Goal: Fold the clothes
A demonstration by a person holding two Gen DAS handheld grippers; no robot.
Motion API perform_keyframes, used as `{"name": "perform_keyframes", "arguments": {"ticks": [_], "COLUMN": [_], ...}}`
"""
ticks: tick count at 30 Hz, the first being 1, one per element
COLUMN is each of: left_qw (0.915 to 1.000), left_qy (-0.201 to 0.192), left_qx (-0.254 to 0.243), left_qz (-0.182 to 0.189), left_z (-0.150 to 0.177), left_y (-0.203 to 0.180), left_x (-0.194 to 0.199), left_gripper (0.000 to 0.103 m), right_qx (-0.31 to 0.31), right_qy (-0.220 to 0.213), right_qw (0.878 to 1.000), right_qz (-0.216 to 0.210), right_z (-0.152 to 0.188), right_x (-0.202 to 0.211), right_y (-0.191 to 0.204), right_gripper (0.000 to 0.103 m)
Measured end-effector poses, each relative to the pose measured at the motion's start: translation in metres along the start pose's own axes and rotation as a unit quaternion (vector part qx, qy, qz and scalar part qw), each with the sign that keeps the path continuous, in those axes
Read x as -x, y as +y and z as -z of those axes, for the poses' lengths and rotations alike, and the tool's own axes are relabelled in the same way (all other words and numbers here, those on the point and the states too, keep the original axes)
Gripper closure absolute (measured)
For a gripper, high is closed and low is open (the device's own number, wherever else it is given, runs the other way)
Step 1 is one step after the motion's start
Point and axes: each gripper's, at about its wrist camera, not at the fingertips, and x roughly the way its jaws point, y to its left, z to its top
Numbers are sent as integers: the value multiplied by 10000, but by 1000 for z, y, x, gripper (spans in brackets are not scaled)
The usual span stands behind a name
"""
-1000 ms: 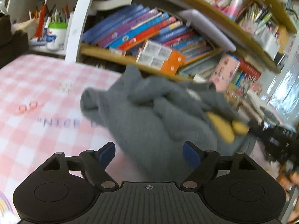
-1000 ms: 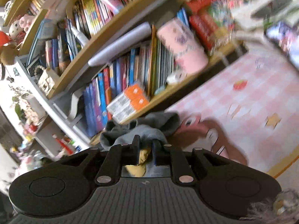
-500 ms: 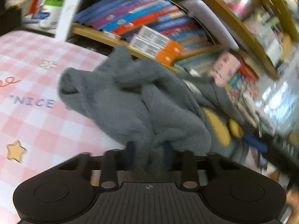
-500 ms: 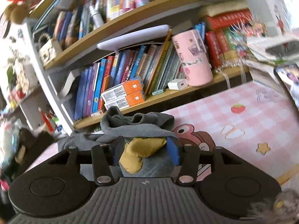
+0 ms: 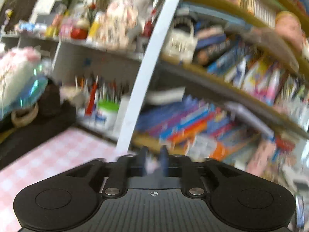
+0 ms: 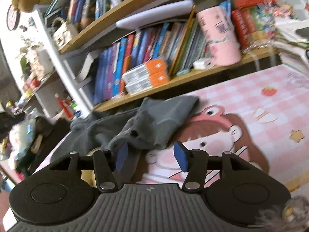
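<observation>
A crumpled grey garment (image 6: 146, 123) lies on the pink checked table cover (image 6: 251, 96), in front of the bookshelf. My right gripper (image 6: 150, 155) is open just in front of it, the left blue pad touching the cloth's near edge, nothing held. In the blurred left wrist view my left gripper (image 5: 153, 155) points up at the shelves with its fingers (image 5: 163, 154) nearly together. No cloth shows between them; the garment is out of that view.
A bookshelf (image 6: 173, 77) with books, orange boxes (image 6: 146, 77) and a pink cup (image 6: 220, 38) runs along the table's far edge. A white shelf post (image 5: 143, 73), a pen pot (image 5: 107, 114) and dark bags (image 5: 48, 116) are at the left.
My right gripper has opened and let go of the garment, which now lies on the table. My left gripper shut on the cloth, then swung up toward the shelves.
</observation>
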Motion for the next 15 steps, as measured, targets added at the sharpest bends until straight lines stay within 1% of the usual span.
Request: {"name": "perform_keyframes", "arguments": {"ticks": [1,2,3,5,7,9,10,11,12,13,14,15], "left_qw": [9998,9994,9986,9953,9908,9873,9867,9865,9861,9847,9833,9825], "left_qy": [169,323,481,903,1282,1529,1564,1573,1582,1636,1689,1739], "left_qx": [-39,-99,-159,-274,-321,-352,-374,-405,-449,-492,-532,-535], "left_qz": [14,66,120,222,286,231,214,225,250,335,412,397], "left_z": [9,20,30,48,63,73,76,78,78,78,77,75], "left_y": [3,3,4,5,8,10,10,9,8,8,8,10], "left_x": [0,0,-1,-7,-16,-26,-28,-29,-31,-33,-35,-37], "left_gripper": [31,23,20,20,20,20,22,23,29,47,58,71], "right_qx": [48,96,142,230,331,397,403,395,377,334,260,187], "right_qy": [45,90,159,334,526,691,766,853,970,1110,1232,1323], "right_qw": [9999,9998,9994,9982,9967,9954,9949,9943,9933,9916,9898,9881], "right_qz": [-86,-173,-273,-446,-530,-527,-513,-495,-502,-573,-669,-758], "right_z": [1,2,4,7,11,15,16,18,19,20,21,23], "right_x": [-1,-2,-3,-9,-16,-24,-27,-31,-36,-41,-45,-48], "right_y": [4,7,11,19,25,30,30,30,29,29,27,26], "right_gripper": [46,43,42,40,40,40,40,47,55,71,82,84]}}
